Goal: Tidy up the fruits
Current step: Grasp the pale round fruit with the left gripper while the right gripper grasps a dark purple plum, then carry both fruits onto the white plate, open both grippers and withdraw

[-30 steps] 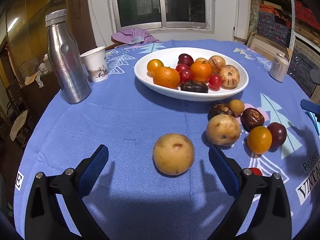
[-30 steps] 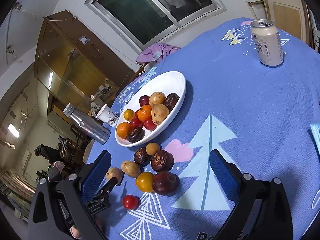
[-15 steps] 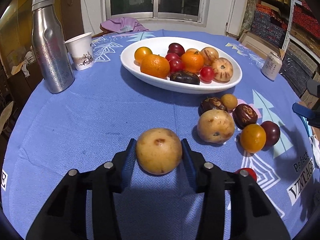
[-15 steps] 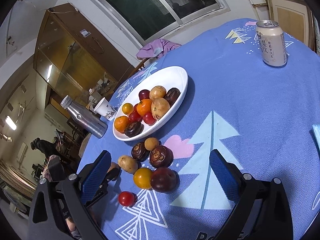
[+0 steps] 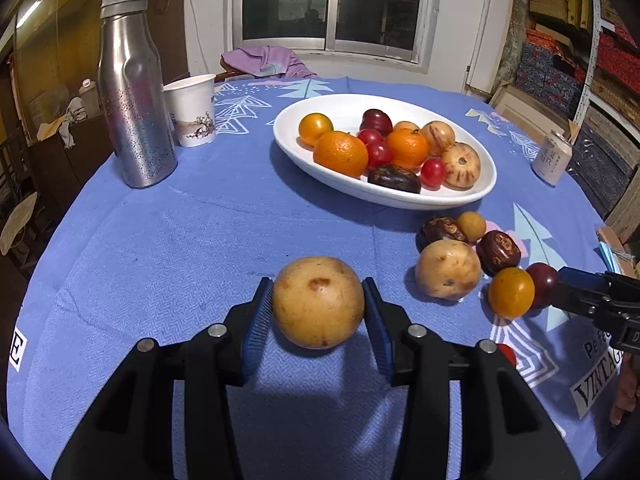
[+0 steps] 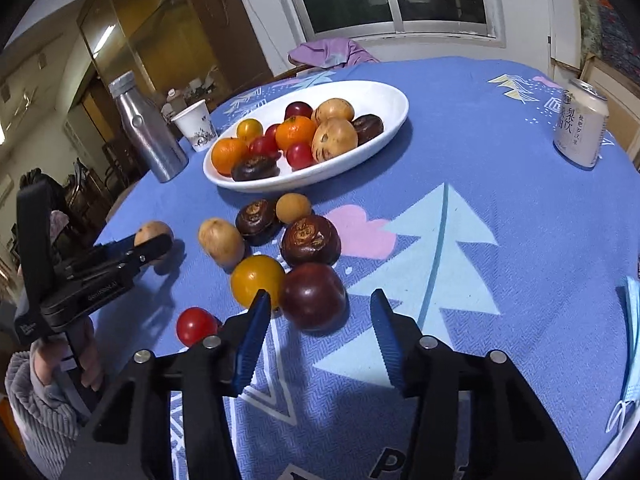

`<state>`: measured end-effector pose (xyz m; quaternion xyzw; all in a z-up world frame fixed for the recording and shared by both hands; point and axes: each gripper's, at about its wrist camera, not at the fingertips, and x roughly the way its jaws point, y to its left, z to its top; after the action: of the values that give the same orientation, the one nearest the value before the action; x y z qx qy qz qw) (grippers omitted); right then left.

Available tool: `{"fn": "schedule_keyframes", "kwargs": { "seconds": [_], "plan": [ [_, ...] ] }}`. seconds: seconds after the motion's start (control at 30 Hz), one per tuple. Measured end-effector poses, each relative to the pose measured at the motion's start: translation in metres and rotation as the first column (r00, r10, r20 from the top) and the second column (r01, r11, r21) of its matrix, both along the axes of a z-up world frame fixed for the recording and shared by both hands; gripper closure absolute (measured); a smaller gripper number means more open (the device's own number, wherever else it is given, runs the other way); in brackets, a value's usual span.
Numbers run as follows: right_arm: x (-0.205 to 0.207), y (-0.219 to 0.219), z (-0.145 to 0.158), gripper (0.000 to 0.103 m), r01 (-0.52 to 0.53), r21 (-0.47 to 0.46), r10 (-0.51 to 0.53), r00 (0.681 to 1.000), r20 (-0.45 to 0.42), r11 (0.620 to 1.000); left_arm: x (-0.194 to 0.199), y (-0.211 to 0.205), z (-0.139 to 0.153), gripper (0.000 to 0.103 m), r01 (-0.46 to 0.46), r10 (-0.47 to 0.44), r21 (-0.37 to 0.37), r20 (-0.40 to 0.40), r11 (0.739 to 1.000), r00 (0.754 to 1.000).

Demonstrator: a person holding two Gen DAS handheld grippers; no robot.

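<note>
My left gripper (image 5: 317, 292) is shut on a round tan fruit (image 5: 318, 302), low over the blue tablecloth (image 5: 200, 248). In the right wrist view the same left gripper (image 6: 154, 246) holds the tan fruit (image 6: 150, 232) at the left. My right gripper (image 6: 320, 300) straddles a dark red plum (image 6: 312, 300) that lies on the cloth. Its jaws are closing, and a gap still shows on each side of the plum. A white oval bowl (image 5: 400, 200) with several oranges, tomatoes and brown fruits stands behind.
Loose fruits lie beside the plum: a yellow tomato (image 6: 256, 280), a tan fruit (image 6: 220, 240), two dark brown fruits (image 6: 310, 240), a red cherry tomato (image 6: 196, 324). A steel bottle (image 5: 134, 92) and paper cup (image 5: 192, 112) stand left, a drink can (image 6: 580, 124) right.
The left gripper closed on the tan fruit and has kept it. The right gripper rolled, came forward and down to the dark plum, and its jaws narrowed around it.
</note>
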<state>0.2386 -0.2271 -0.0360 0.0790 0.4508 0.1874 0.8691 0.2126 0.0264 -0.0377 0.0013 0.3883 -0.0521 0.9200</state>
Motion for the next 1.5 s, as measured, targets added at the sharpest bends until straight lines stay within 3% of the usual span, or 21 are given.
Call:
{"fn": "schedule_keyframes", "kwargs": {
  "seconds": [0.17, 0.33, 0.93, 1.07, 1.2, 1.33, 1.5],
  "plan": [
    [0.006, -0.003, -0.009, 0.055, 0.005, 0.050, -0.002, 0.999, -0.048, 0.999, -0.001, -0.002, 0.000, 0.059, 0.004, -0.004, 0.001, -0.001, 1.000, 1.000],
    [0.009, 0.000, -0.016, 0.065, -0.012, 0.100, 0.019, 0.997, -0.079, 0.995, 0.000, -0.005, -0.003, 0.059, 0.013, -0.013, 0.012, -0.013, 1.000, 1.000],
    [0.018, -0.021, -0.025, 0.067, 0.036, 0.265, 0.003, 0.989, -0.146, 0.963, 0.005, -0.002, -0.012, 0.058, 0.009, -0.010, -0.010, -0.054, 1.000, 0.999],
    [0.011, -0.021, -0.010, 0.067, 0.035, 0.228, -0.019, 0.997, -0.071, 0.973, 0.001, -0.003, -0.004, 0.058, 0.015, -0.016, -0.018, -0.019, 1.000, 1.000],
    [0.007, -0.027, 0.014, 0.067, 0.052, 0.218, -0.059, 0.998, 0.025, 0.974, 0.009, -0.001, 0.016, 0.058, 0.012, -0.011, -0.081, 0.011, 0.997, 1.000],
    [0.021, -0.031, 0.054, 0.067, 0.066, 0.216, -0.092, 0.990, 0.111, 0.974, 0.041, -0.009, 0.052, 0.058, -0.014, 0.017, -0.055, 0.060, 0.998, 0.998],
    [0.068, -0.017, 0.092, 0.067, 0.057, 0.237, -0.095, 0.984, 0.152, 0.970, 0.087, -0.030, 0.078, 0.058, -0.005, 0.014, -0.121, 0.079, 0.993, 0.997]
  ]
}}
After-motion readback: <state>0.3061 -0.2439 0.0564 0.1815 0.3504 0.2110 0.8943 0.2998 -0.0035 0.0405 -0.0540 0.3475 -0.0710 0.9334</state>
